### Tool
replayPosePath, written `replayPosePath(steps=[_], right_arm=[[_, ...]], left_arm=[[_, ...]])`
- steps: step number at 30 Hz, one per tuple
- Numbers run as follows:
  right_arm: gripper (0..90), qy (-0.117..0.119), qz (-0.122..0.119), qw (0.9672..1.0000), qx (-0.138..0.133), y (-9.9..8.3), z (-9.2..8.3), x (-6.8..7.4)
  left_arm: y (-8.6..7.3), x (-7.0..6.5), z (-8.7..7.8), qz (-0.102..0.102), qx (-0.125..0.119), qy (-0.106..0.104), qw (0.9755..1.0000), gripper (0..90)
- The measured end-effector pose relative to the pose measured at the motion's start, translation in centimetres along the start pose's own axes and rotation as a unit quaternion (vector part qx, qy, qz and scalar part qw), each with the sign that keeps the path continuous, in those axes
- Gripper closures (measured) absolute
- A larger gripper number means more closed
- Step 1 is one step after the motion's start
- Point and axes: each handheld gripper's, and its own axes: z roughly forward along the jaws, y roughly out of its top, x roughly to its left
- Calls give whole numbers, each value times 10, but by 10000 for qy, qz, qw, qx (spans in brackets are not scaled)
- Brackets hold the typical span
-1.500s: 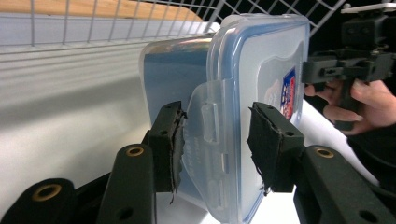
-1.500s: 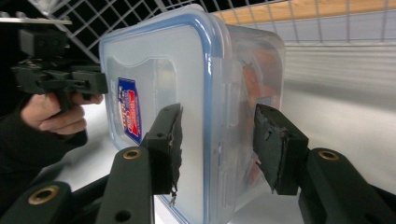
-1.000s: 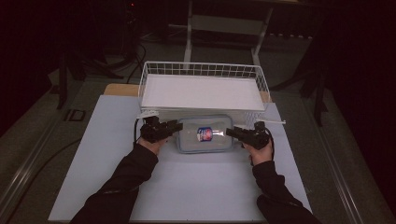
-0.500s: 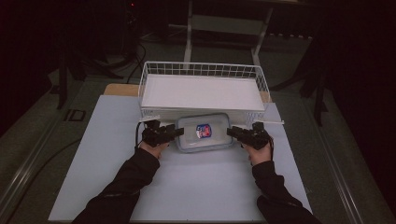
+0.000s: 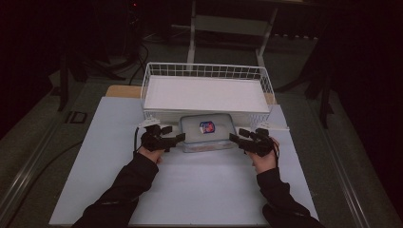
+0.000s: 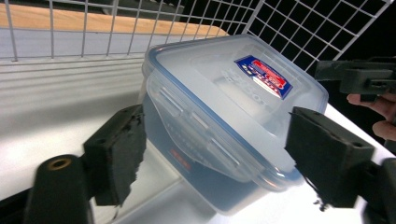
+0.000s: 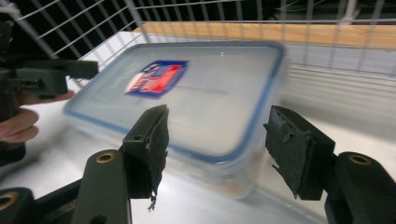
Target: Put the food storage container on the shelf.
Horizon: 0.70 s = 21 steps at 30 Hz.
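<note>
Resting flat on my white counter (image 5: 119, 190), the clear plastic container (image 5: 207, 134) sits just in front of the white wire basket (image 5: 157, 71). It is rectangular with rounded corners, its translucent lid (image 6: 224, 88) rimmed in blue, snap flaps at the ends, and carries a red-and-blue label (image 5: 206, 127) too blurred to read. My left gripper (image 5: 177, 138) and right gripper (image 5: 235, 137) flank its ends, jaws apart; both have just been opening, pads off it. A second ago both sat against the container's ends.
</note>
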Motion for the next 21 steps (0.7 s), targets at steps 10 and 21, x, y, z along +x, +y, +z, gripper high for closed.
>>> replayPosePath(steps=[10, 21], right_arm=[[394, 107, -269, 9996, 54, -6, -2, 20], [682, 266, -515, 9981, 209, -16, -4, 46]], left_arm=[[-6, -19, -18, 320, 13, -320, 9990, 144], [-12, -46, -32, 642, 151, -566, 9962, 95]])
